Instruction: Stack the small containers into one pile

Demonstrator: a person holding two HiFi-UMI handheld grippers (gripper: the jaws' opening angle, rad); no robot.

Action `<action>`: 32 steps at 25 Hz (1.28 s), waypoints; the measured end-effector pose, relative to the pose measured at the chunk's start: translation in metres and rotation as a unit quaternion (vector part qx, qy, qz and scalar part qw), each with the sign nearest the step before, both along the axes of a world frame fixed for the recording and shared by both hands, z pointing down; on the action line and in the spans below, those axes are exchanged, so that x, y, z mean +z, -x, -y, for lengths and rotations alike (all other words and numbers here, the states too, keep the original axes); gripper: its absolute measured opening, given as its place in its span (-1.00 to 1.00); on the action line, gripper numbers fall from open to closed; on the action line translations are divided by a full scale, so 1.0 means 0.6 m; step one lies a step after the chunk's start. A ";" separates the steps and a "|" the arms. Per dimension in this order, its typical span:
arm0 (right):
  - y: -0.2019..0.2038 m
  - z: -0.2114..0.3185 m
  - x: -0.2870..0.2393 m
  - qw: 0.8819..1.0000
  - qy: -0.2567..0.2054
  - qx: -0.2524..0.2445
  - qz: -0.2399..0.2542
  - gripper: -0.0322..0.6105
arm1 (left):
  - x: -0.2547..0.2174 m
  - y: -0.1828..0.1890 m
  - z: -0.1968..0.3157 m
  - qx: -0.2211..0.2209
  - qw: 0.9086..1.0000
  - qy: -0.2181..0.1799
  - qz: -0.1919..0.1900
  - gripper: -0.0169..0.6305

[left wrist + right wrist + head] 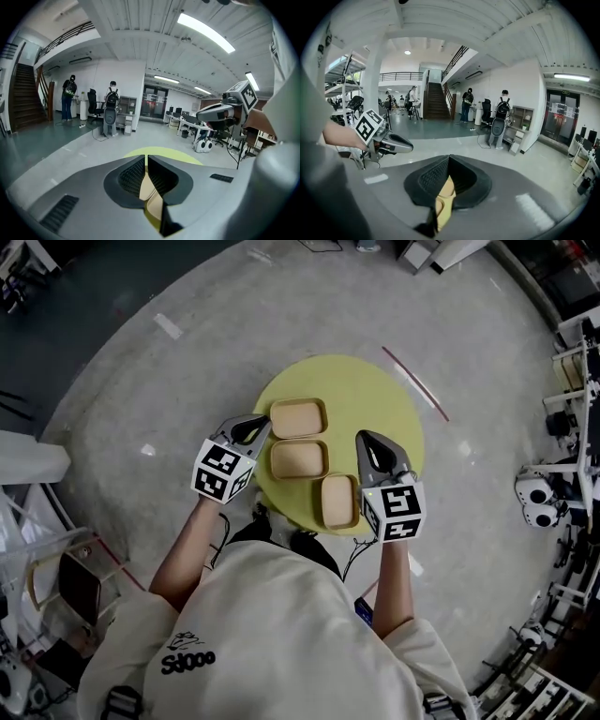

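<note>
Three small containers (298, 458) are seen unstacked on the yellow table (375, 395). At the table's sides, the left gripper (255, 428) and right gripper (372, 452) are held closed, empty. Stacking is judged unstarted; jaws must be opened first.

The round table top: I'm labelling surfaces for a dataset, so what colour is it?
Pale yellow-green; the table top shows best in the head view.

The head view looks steeply down on the round table (370, 399); both gripper views look low across it from its near edge.
</note>
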State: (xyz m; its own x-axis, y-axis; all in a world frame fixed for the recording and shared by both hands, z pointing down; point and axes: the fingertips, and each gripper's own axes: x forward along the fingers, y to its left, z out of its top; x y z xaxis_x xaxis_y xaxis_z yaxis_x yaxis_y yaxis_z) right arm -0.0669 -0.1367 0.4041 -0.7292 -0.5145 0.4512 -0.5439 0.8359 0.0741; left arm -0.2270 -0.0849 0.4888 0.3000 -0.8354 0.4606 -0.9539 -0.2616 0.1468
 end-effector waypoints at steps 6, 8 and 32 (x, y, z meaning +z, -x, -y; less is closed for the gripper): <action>-0.015 0.033 0.039 1.000 0.030 -0.007 -0.002 -0.87 | 0.078 0.004 0.035 -0.019 0.998 0.056 -0.015 -0.88; -0.011 0.037 0.052 0.999 0.039 -0.006 -0.003 -0.87 | 0.114 0.021 0.040 -0.030 0.996 0.080 -0.013 -0.80; -0.079 0.079 0.171 0.992 0.111 0.044 -0.042 -0.88 | 0.359 0.045 0.077 -0.142 0.946 0.256 -0.143 -0.70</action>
State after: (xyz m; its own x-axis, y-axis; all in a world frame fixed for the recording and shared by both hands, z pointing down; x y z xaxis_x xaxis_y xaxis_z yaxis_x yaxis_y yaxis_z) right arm -0.0197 -0.1841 0.5069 -0.6405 -0.4556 0.6182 -0.6153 0.7862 -0.0582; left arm -0.2542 -0.1311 0.7040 0.2698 -0.5909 0.7603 -0.8776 0.1740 0.4467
